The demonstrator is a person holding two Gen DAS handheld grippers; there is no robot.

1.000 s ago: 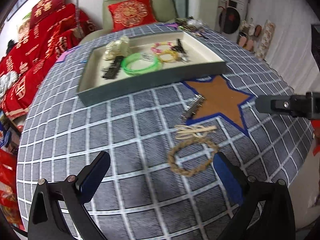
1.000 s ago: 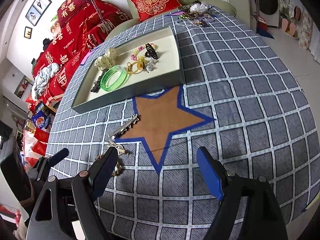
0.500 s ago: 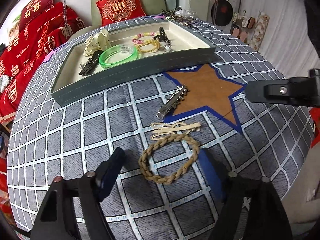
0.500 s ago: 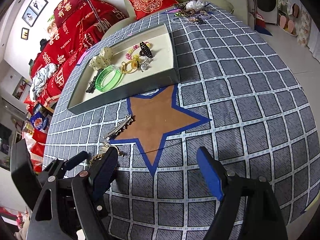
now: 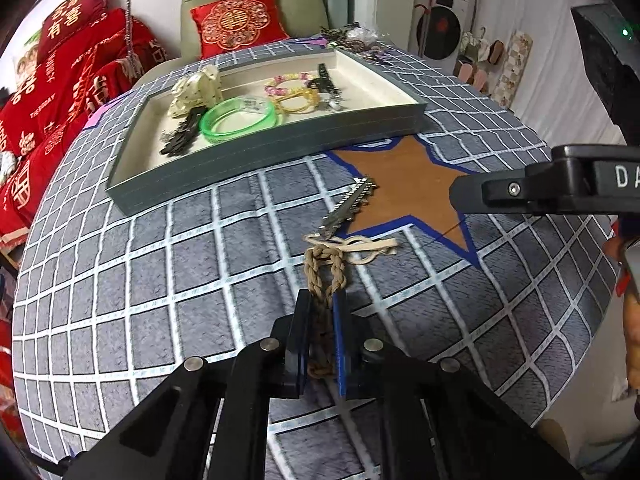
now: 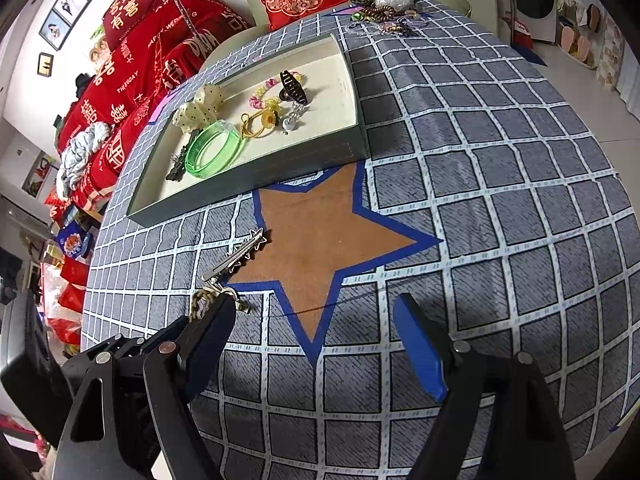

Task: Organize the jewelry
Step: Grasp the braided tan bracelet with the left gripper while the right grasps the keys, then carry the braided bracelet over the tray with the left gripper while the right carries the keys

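My left gripper (image 5: 323,304) is closing its jaws on the tan braided bracelet (image 5: 316,268), and the pads press it into a narrow loop on the checked tablecloth. Just beyond its far end lie a beige hair clip (image 5: 360,246) and a silver toothed clip (image 5: 352,200) at the edge of the brown star (image 5: 404,184). The grey tray (image 5: 280,156) farther back holds a green bangle (image 5: 238,120) and several other pieces. My right gripper (image 6: 314,302) stands open over the star's lower point (image 6: 316,320), with nothing between its fingers. The bracelet (image 6: 199,304) shows to its left.
A pile of loose jewelry (image 6: 384,8) sits at the table's far edge. Red cushions and an armchair stand behind the round table. The right gripper's body (image 5: 560,188) reaches in from the right in the left wrist view. The tablecloth (image 6: 500,200) drops off on the right.
The left gripper's jaws went from wide open around the braided bracelet to shut on it, squeezing the ring flat. The right gripper stayed open and hardly moved.
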